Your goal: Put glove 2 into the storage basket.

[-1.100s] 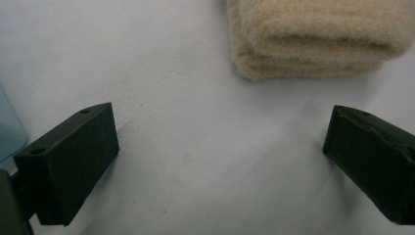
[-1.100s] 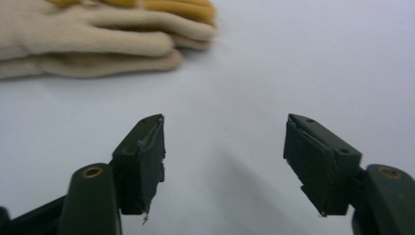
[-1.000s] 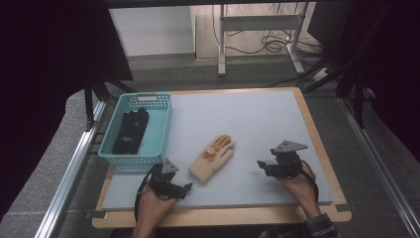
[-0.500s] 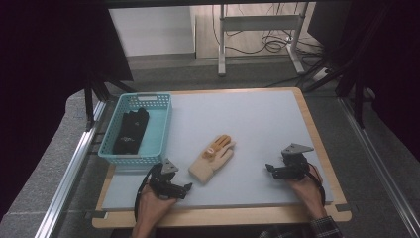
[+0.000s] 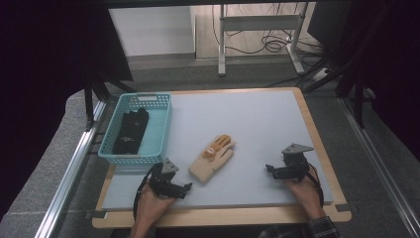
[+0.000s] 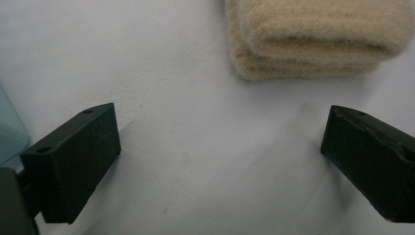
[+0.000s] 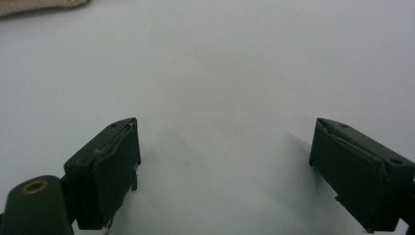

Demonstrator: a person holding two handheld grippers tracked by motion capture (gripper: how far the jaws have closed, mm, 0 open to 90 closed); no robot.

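Note:
A cream knitted glove (image 5: 213,157) with orange fingers lies flat in the middle of the grey mat. My left gripper (image 5: 184,188) rests near the front edge, just left of the glove's cuff. In the left gripper view the gripper (image 6: 220,132) stands open, with the folded cuff (image 6: 318,39) a short way ahead and apart from the jaws. My right gripper (image 5: 271,171) sits low on the mat, right of the glove and pointing left toward it. Its jaws have just been opening and the gripper (image 7: 225,132) holds nothing, only bare mat between them.
A light blue basket (image 5: 146,97) stands at the mat's left side with black gloves (image 5: 130,131) inside. A wooden board edge (image 5: 327,158) frames the mat. Metal rails run along both sides, and a stand's legs with cables are on the floor behind.
My right gripper has sunk toward the mat and shifted a little to the right, away from the glove. The left hand and the glove have stayed put.

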